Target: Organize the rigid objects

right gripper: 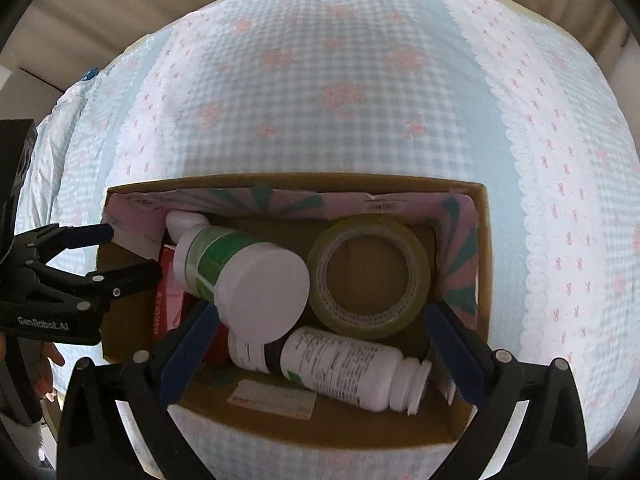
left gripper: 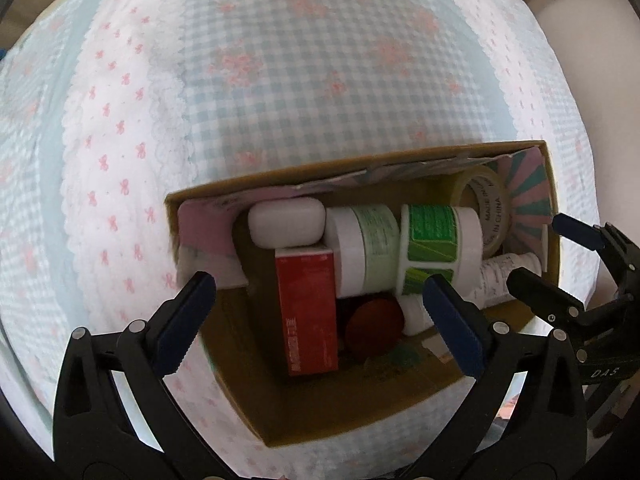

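An open cardboard box (left gripper: 416, 400) sits on a checked cloth and holds a red carton (left gripper: 306, 312), a white case (left gripper: 286, 222), two green-labelled white bottles (left gripper: 436, 244), a red round lid (left gripper: 374, 326) and a tape roll (left gripper: 486, 208). In the right wrist view the box (right gripper: 482, 208) shows the tape roll (right gripper: 370, 276), a green-labelled bottle (right gripper: 244, 268) and a white bottle (right gripper: 352, 368) lying flat. My left gripper (left gripper: 320, 292) is open and empty above the box's near left part. My right gripper (right gripper: 320, 320) is open and empty above the near right part.
The blue and white checked cloth (left gripper: 320, 80) with pink bows covers the surface all around the box. The right gripper's fingers (left gripper: 576, 232) show at the right edge of the left wrist view; the left gripper's fingers (right gripper: 88, 236) show at the left of the right wrist view.
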Available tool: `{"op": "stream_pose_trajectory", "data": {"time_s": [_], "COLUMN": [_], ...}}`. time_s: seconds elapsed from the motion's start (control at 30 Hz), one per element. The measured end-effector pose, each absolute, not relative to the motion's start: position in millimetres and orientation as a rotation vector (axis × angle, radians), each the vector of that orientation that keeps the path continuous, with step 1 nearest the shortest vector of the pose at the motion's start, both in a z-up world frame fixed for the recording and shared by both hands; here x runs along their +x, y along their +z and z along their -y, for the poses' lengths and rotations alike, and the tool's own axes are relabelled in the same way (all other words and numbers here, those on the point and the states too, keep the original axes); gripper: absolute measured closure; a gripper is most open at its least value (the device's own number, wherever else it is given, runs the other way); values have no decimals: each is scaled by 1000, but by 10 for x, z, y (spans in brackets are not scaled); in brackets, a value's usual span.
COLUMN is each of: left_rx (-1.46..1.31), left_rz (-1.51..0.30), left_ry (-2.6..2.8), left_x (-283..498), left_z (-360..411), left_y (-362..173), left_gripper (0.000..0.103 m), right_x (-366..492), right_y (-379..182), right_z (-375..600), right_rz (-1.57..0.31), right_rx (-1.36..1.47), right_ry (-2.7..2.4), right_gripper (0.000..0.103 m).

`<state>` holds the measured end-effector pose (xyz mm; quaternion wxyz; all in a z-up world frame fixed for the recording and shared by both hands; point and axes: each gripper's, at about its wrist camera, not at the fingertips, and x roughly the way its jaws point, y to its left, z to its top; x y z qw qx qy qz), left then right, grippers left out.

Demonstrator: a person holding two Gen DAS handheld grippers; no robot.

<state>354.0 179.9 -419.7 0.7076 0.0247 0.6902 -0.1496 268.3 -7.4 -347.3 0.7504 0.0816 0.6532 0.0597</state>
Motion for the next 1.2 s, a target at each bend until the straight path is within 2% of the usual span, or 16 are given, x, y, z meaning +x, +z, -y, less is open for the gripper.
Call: {"op": "stream_pose_trajectory", "data": {"time_s": [0.23,0.6,0.8,1.1,1.2], "left_rx": [56,68,70,-16,-39], "left_rz": [-1469,-1273,-1140,-821,-753], "left_ry": [-299,-291,-263,-192,-182], "left_x": [3264,2575,2137,1324,1095], "left_z": [-1889,-1876,-1707,-1485,-1388], "left_y": [-3846,-2858,-2074,-709,-432], "left_gripper": [0,0,0,0,0], "right_x": [2484,1831,1516,956,739], "right_y": [-3134,-2241,-1502,-336,-34], "right_z": [55,115,314,708,824], "right_rz": [-1366,-1233,-1125,-918,-851], "right_rx": [200,186,188,122,73], "right_ry": [126,131,83,17,-1], "right_gripper": [0,0,0,0,0]}}
